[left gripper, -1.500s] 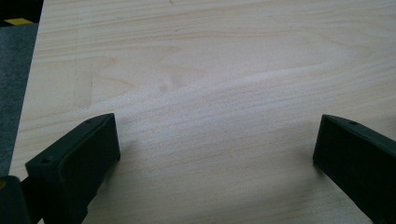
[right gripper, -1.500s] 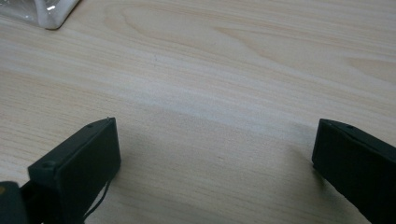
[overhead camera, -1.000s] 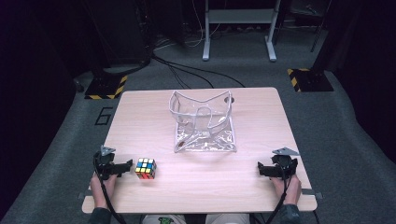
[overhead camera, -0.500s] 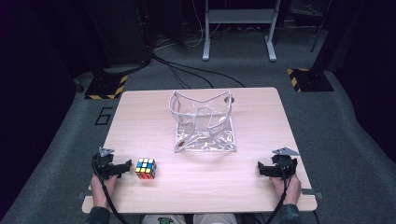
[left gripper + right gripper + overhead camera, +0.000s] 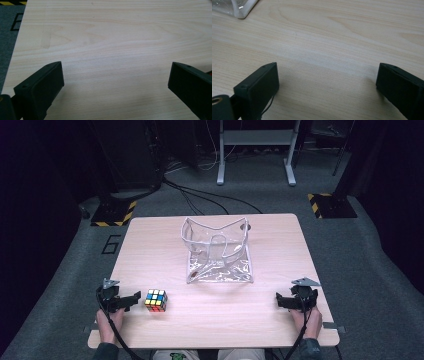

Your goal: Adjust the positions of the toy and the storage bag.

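A Rubik's cube point(image 5: 156, 300) sits on the wooden table point(image 5: 215, 320) near the front left. Just left of it, my left gripper point(image 5: 120, 297) rests low over the table, held by a hand. In the left gripper view its jaws point(image 5: 115, 82) stand wide apart, open, with bare wood between them. A sliver of the cube point(image 5: 209, 72) peeks past the right jaw. A clear plastic pouch point(image 5: 217, 250) with white edging stands open at the table's middle. My right gripper point(image 5: 296, 297) is at the front right, open point(image 5: 327, 82) over bare wood, with a corner of the pouch point(image 5: 239, 7) far ahead on its left.
The table's left edge point(image 5: 15, 50) borders grey carpet close to my left gripper. On the floor behind the table are black cables point(image 5: 200, 195), a metal stand point(image 5: 255, 150) and yellow-black striped bases point(image 5: 112, 215).
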`<action>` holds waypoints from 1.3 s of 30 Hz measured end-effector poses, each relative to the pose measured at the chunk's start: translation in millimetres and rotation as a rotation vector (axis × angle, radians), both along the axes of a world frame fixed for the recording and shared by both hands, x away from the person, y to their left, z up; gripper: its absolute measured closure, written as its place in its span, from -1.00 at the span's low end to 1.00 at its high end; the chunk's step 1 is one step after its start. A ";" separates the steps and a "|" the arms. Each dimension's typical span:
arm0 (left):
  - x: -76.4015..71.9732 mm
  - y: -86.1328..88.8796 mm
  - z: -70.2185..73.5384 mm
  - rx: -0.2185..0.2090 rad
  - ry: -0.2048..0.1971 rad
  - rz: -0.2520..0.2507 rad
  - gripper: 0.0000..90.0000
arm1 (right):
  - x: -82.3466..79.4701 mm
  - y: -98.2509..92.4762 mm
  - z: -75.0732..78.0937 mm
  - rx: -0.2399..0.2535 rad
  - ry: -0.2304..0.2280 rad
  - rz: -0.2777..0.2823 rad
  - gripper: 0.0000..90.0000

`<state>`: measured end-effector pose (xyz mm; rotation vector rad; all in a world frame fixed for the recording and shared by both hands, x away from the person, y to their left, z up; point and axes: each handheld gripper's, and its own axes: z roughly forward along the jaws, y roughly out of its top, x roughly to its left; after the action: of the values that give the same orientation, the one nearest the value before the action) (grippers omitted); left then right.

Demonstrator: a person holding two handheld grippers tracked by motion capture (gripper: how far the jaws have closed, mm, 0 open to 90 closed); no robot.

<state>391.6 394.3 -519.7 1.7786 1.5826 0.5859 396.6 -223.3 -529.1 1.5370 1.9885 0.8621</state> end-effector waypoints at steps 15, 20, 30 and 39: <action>-10.8 -16.3 25.3 -0.022 -0.062 -0.052 -0.97 | 0.0 -0.7 0.0 -0.003 0.000 -0.004 -0.91; -14.5 -24.6 33.4 -0.036 -0.090 -0.070 -0.98 | 0.0 -0.7 0.0 -0.003 0.000 -0.004 -0.91; -16.8 -44.4 42.2 -0.047 -0.108 -0.136 -0.99 | 0.1 -0.9 0.0 -0.005 -0.001 -0.007 -0.91; -19.7 -60.8 43.1 -0.056 -0.111 -0.187 -0.99 | 0.5 -0.1 -0.1 0.001 -0.005 -0.020 -0.90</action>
<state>371.9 333.5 -476.6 1.7961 1.3282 0.5353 397.2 -223.4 -529.3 1.5510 1.9659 0.8585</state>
